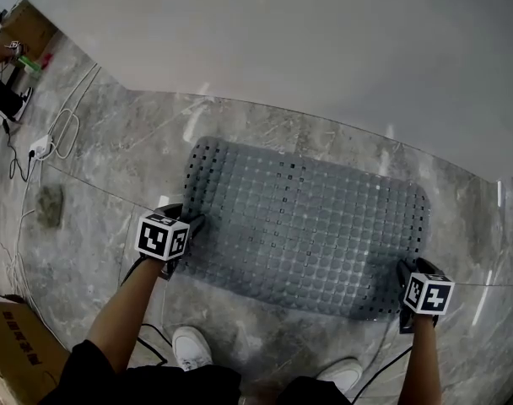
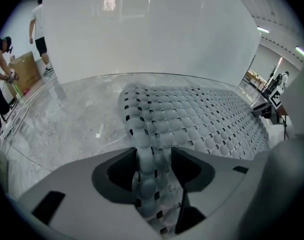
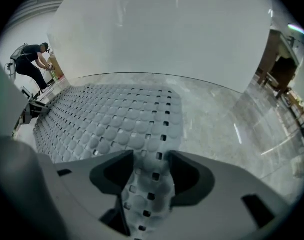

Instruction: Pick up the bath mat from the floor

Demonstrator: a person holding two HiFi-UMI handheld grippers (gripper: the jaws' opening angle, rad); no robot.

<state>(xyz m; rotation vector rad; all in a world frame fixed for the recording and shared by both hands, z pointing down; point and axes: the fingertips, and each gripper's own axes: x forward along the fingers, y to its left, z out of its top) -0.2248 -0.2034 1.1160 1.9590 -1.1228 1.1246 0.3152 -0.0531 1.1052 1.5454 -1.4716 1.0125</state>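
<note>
A grey perforated rubber bath mat (image 1: 299,226) lies flat on the marble floor in front of a white panel. In the head view my left gripper (image 1: 189,226) sits at the mat's near left corner and my right gripper (image 1: 406,270) at its near right corner, both pointing steeply down. In the left gripper view a raised ridge of the mat (image 2: 207,119) is pinched between the jaws of the left gripper (image 2: 154,159). In the right gripper view the mat's (image 3: 107,119) edge strip fills the gap of the right gripper (image 3: 149,169), with both pads against it.
A white curved panel (image 1: 324,49) bounds the floor behind the mat. Cables and a power strip (image 1: 41,148) lie at the left, and a cardboard box (image 1: 12,344) at the lower left. My white shoes (image 1: 189,344) stand just before the mat. People work far off to the left (image 3: 32,59).
</note>
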